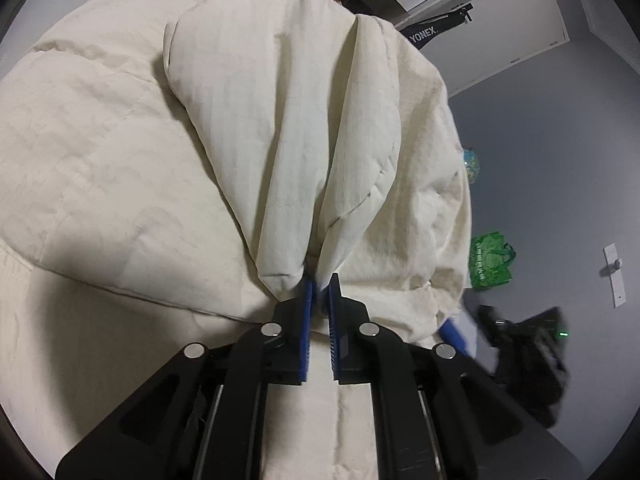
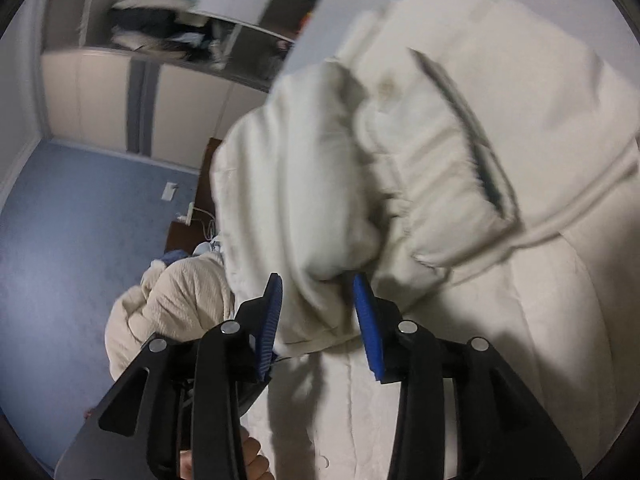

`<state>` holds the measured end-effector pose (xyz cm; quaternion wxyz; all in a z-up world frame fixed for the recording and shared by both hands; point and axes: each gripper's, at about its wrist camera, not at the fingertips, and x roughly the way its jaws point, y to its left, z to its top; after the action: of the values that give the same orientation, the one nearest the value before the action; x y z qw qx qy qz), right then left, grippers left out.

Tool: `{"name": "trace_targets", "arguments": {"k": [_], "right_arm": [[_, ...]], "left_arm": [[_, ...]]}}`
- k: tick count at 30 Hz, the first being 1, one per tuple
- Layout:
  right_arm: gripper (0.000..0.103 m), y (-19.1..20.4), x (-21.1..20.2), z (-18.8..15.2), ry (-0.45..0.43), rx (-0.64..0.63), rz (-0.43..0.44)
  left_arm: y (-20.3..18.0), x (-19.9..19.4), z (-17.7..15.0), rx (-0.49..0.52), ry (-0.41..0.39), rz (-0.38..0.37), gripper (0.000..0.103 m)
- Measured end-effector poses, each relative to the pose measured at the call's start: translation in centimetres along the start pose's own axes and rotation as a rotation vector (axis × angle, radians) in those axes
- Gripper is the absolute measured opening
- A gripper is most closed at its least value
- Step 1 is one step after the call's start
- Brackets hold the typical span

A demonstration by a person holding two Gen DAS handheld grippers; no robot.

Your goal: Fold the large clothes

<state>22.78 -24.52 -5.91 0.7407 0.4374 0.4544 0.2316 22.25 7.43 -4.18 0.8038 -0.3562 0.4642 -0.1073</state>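
Left fingers (image 1: 308, 300) pinch coat (image 1: 280, 120) hem; right fingers (image 2: 370, 320) parted, cloth loose between. Lower left evenly before releasing.

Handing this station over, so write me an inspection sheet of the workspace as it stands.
Surface: pale bed cover under the work.
Job's things: cream padded coat, bunched, dark pocket zip showing.
Clutter: second cream garment heaped on the floor; green bag; dark bag.
Grippers: left gripper nearly closed on a coat fold; right gripper part open, coat cloth between the jaws.
Cables: white cord by a floor socket.
Surroundings: blue-grey floor, white cupboards, open shelves.
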Motion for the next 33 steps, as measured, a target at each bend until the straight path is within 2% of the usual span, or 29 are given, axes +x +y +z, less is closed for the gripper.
{"name": "trace_targets", "arguments": {"k": [2, 4, 5, 7, 9, 12, 16, 20, 24, 26, 27, 28, 29, 30, 31, 33], "right_arm": [[0.034, -0.9, 0.3, 0.6, 0.008, 0.063, 0.035], [0.035, -1.5, 0.9, 1.4, 0.023, 0.131, 0.062], [0.034, -1.5, 1.2, 1.6, 0.027, 0.150, 0.070], [0.035, -1.5, 1.6, 2.2, 0.029, 0.178, 0.071], [0.035, -1.2, 2.0, 2.4, 0.025, 0.194, 0.074], [0.035, -1.2, 2.2, 2.8, 0.034, 0.214, 0.079], [0.036, -1.2, 2.3, 3.0, 0.049, 0.217, 0.070], [0.041, -1.3, 2.3, 3.4, 0.060, 0.202, 0.058], [0.043, -1.3, 2.9, 3.8, 0.061, 0.200, 0.062], [0.044, -1.4, 2.8, 3.7, 0.060, 0.203, 0.065], [0.044, -1.6, 2.7, 3.6, 0.060, 0.203, 0.066], [0.045, -1.6, 2.6, 3.6, 0.060, 0.207, 0.068], [0.046, -1.8, 2.4, 3.5, 0.059, 0.211, 0.071], [0.049, -1.9, 2.3, 3.5, 0.056, 0.220, 0.075], [0.050, -2.1, 2.1, 3.4, 0.054, 0.228, 0.081], [0.053, -2.2, 2.0, 3.5, 0.055, 0.242, 0.090]], "left_arm": [[0.1, -0.5, -0.1, -0.011, 0.007, -0.017, 0.023], [-0.4, -1.2, 0.1, -0.034, 0.013, -0.053, 0.040], [-0.8, -1.4, 0.1, -0.044, 0.014, -0.064, 0.044], [-1.8, -1.8, -0.3, -0.062, 0.011, -0.090, 0.059], [-2.4, -1.6, -0.9, -0.077, 0.029, -0.104, 0.064], [-2.5, -0.1, -1.4, -0.164, 0.081, -0.139, 0.064], [-2.0, 0.4, -1.2, -0.267, 0.066, -0.203, 0.064], [-1.9, -1.3, -0.8, -0.282, 0.010, -0.251, 0.064], [-1.7, -1.6, -0.3, -0.297, -0.011, -0.218, 0.070], [-1.5, -0.9, -0.1, -0.318, -0.001, -0.217, 0.068], [-1.5, -0.6, 0.0, -0.329, 0.002, -0.219, 0.059], [-1.4, -0.1, 0.1, -0.343, 0.006, -0.225, 0.042], [-1.2, -0.2, 0.2, -0.346, 0.008, -0.232, 0.036], [-1.4, -0.1, 0.7, -0.342, 0.001, -0.231, 0.022], [-1.6, -0.2, 0.7, -0.327, -0.016, -0.229, 0.016], [-2.0, -0.8, 0.6, -0.298, -0.049, -0.235, 0.012]]}}
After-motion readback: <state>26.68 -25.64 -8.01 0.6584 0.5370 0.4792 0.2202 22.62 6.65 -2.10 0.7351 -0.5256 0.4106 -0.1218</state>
